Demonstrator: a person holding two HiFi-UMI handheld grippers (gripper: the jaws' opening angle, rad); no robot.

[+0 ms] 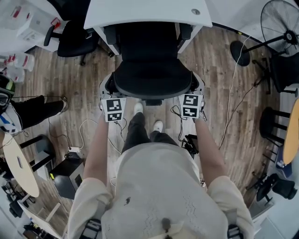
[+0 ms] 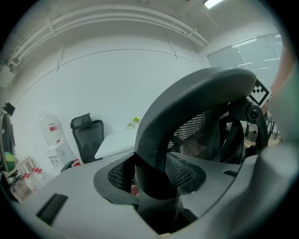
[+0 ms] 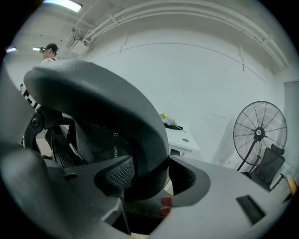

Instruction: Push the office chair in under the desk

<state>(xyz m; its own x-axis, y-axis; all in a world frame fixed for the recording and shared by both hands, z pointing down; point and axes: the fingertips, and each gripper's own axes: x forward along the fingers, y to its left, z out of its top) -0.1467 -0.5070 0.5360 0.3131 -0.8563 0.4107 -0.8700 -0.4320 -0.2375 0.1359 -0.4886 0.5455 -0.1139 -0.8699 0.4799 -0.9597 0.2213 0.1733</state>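
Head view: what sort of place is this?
Probably an office or lab workspace: a white desk, a black office chair in front of it, a second chair and a pedestal fan on wood-look floor.

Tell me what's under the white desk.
The front of the office chair sits under the desk; its backrest is outside. The desktop covers the seat's front edge and anything deeper beneath it.
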